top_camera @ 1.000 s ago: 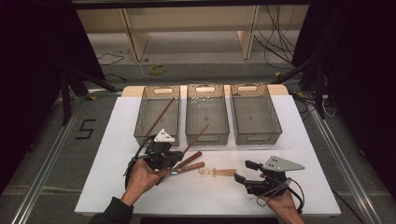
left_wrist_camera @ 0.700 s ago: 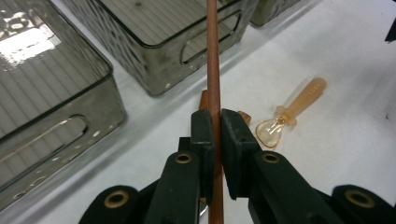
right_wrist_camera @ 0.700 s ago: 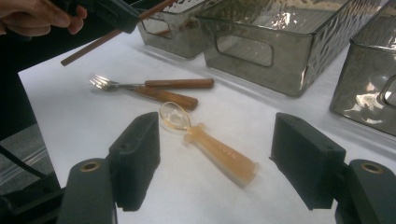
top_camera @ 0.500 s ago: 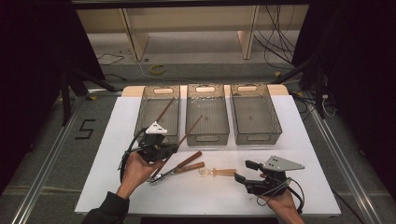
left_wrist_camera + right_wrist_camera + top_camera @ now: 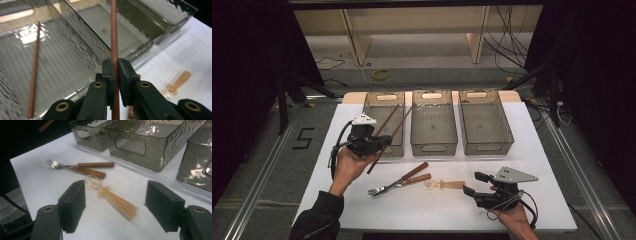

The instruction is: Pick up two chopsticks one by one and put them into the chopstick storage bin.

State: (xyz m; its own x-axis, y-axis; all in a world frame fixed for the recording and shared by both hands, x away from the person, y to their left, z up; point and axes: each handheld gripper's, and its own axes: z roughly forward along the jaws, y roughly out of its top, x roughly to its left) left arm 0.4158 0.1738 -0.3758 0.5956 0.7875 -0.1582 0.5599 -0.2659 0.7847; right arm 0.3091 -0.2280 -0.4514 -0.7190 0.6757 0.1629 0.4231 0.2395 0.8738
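The left gripper (image 5: 371, 144) pinches a chopstick (image 5: 388, 141) over the left bin's (image 5: 383, 96) near wall, its long axis slanting toward the bin's far end; the right gripper (image 5: 476, 183) rests spread.

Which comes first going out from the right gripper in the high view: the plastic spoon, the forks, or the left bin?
1. Plastic spoon: on the white mat just left of the right gripper, lying in front of its open fingers.
2. Forks: farther left on the mat, beyond the spoon.
3. Left bin: at the far left of the bin row, farthest away.
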